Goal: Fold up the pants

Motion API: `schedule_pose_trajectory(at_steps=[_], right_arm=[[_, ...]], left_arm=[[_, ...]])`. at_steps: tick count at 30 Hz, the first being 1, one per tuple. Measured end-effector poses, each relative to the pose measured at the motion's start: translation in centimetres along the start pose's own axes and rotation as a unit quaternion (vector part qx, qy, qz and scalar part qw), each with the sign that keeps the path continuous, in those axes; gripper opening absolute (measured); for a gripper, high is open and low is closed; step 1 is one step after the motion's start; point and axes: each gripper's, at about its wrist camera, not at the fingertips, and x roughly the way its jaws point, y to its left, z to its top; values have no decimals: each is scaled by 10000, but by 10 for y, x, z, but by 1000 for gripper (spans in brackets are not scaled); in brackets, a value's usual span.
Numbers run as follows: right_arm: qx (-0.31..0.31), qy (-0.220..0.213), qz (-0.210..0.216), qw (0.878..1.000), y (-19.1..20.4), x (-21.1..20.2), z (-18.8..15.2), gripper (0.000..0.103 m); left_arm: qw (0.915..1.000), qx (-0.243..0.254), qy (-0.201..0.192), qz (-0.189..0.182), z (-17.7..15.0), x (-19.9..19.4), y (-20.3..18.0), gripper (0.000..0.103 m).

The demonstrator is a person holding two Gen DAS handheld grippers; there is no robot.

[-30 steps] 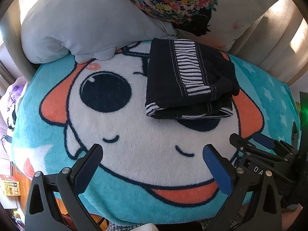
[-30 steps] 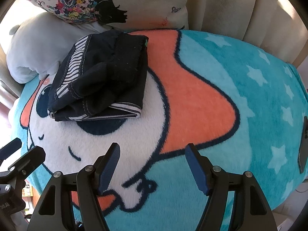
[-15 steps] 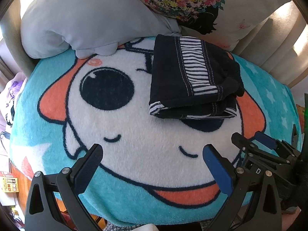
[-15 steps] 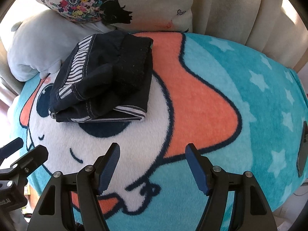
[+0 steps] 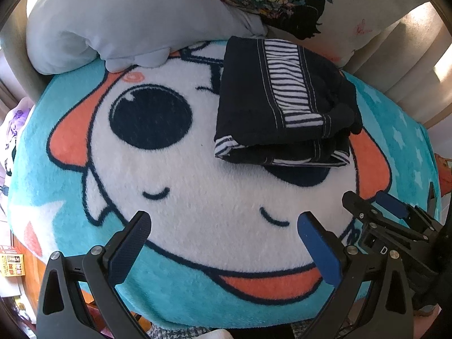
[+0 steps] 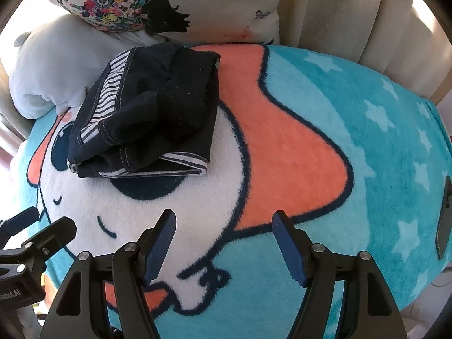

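**A:** Pants (image 5: pixel 282 104) first, from your left wrist view: they lie as a compact dark bundle at about one o'clock on the cartoon blanket (image 5: pixel 197 186), striped band on top, layers stacked at the near edge. That reads to me as a fold already made, set down near the pillows to rest.

**B:** And your left gripper (image 5: pixel 223 243)?

**A:** Its jaws stand wide apart at six o'clock with only blanket between them, well short of the bundle. You hold nothing there (probably because the cloth needs no more pulling). The right gripper (image 5: pixel 375 206) pokes in at four o'clock.

**B:** Now the right wrist view?

**A:** There the pants (image 6: pixel 147 113) sit at eleven o'clock, partly over the printed dark eye, just beside the pale plush pillow (image 6: pixel 48 67) and the floral pillow (image 6: pixel 175 2). The top layer bunches a little on its right side, so the stack looks slightly lumpy.

**B:** Jaws?

**A:** Your right gripper (image 6: pixel 224 243) is spread open too, empty, over the orange patch, apart from the bundle. I judge both hands are backed off so the fold stays undisturbed.
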Motion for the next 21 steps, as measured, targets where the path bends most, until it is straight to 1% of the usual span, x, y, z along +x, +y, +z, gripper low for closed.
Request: schedule_pose_trajectory(at_steps=[21], right_arm=[[-44, -27, 13, 10000, -3, -2, -3, 75]], left_arm=[[9999, -60, 76, -37, 0, 7, -3, 103]])
